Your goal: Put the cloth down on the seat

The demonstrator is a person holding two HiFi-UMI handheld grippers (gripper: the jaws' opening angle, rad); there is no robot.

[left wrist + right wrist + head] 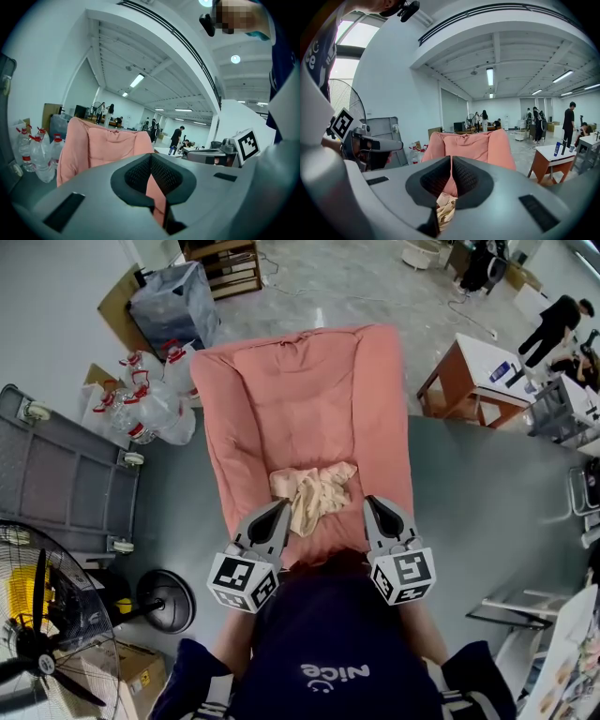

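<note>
A crumpled cream cloth (315, 491) lies on the seat of the pink padded chair (291, 390), apart from both grippers. My left gripper (280, 507) hovers just left of the cloth with its jaws shut and empty. Just right of the cloth, my right gripper (370, 504) is likewise shut on nothing. In the left gripper view the chair (101, 147) rises beyond the meeting jaws of the left gripper (151, 159). In the right gripper view the chair (471, 143) stands ahead, a bit of the cloth (445, 208) showing below the closed tips of the right gripper (451, 161).
Water bottles (145, 395) and a grey bag (176, 301) stand left of the chair. A grey cart (61, 479) and a floor fan (47, 634) sit at the left. A wooden table (478, 371) and people stand at the right back.
</note>
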